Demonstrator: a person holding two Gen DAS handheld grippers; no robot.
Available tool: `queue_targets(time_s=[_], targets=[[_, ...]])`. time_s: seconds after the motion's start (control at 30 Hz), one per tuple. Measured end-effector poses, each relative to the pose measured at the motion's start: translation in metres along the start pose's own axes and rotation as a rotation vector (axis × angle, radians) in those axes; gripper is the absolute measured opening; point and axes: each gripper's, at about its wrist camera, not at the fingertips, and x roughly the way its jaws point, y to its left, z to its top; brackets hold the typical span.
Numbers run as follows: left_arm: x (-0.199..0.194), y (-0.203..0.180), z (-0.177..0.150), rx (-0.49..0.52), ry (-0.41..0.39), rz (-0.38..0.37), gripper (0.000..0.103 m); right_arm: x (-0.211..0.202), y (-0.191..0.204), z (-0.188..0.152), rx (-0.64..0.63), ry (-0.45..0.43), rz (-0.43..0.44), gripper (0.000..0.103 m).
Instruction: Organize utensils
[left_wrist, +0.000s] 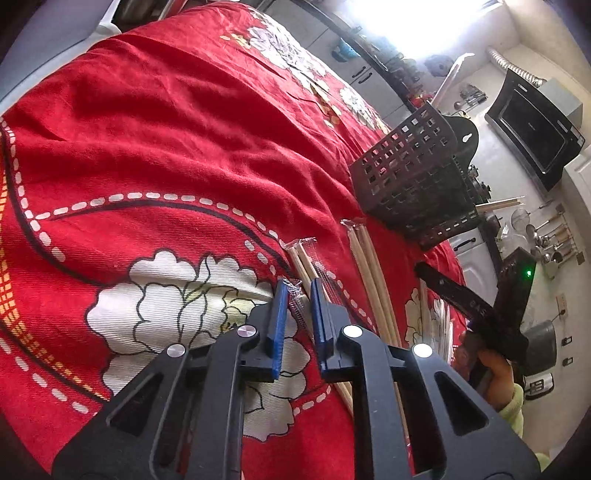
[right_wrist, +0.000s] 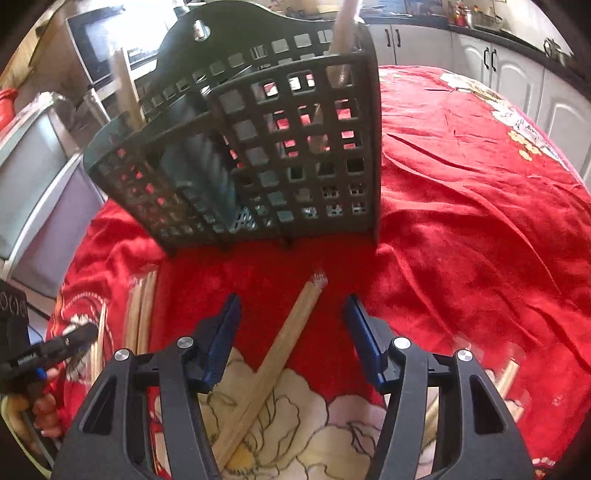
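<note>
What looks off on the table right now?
Wrapped chopstick pairs lie scattered at mixed angles on the red cloth instead of in the black basket. One wrapped pair lies diagonally between the open right gripper fingers.

Two wrist fisheyes, angled down close over red tablecloth (left_wrist: 177, 122) (both see black basket (right_wrist: 258, 155))

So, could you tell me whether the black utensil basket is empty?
Not empty: the black utensil basket already holds wrapped chopsticks that stick up above its rim.
</note>
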Motion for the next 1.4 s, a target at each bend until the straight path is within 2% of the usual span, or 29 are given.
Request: queue_targets(time_s=[0.1, 0.2, 0.23, 0.33, 0.43, 0.67, 0.93, 1.4], targets=[[0.000, 0.000, 0.000, -0.003, 0.001, -0.006, 0.007, 0.004, -0.004, 0.006, 0.030, 0.001, 0.013, 0.047], [-0.001, 0.000, -0.001, -0.009, 0.001, -0.014, 0.006, 0.009, -0.004, 0.009, 0.030, 0.004, 0.008, 0.027], [-0.002, 0.000, -0.001, -0.014, 0.001, -0.019, 0.005, 0.009, -0.004, 0.011, 0.028, 0.005, 0.008, 0.016], [-0.007, 0.001, -0.002, -0.022, -0.002, -0.032, 0.005, 0.009, -0.005, 0.012, 0.041, 0.000, 0.035, 0.009], [-0.012, -0.001, -0.003, -0.016, -0.016, -0.033, 0.005, 0.003, -0.006, 0.012, 0.060, -0.023, 0.077, 0.007], [-0.032, -0.012, 0.002, 0.014, -0.072, -0.040, 0.004, -0.029, 0.010, 0.013, 0.016, -0.102, 0.151, 0.007], [-0.048, -0.037, 0.012, 0.046, -0.125, -0.089, 0.003, -0.078, 0.029, 0.009, -0.005, -0.211, 0.228, 0.006], [-0.061, -0.086, 0.024, 0.142, -0.172, -0.154, 0.003, -0.151, 0.031, -0.005, -0.034, -0.385, 0.230, 0.006]])
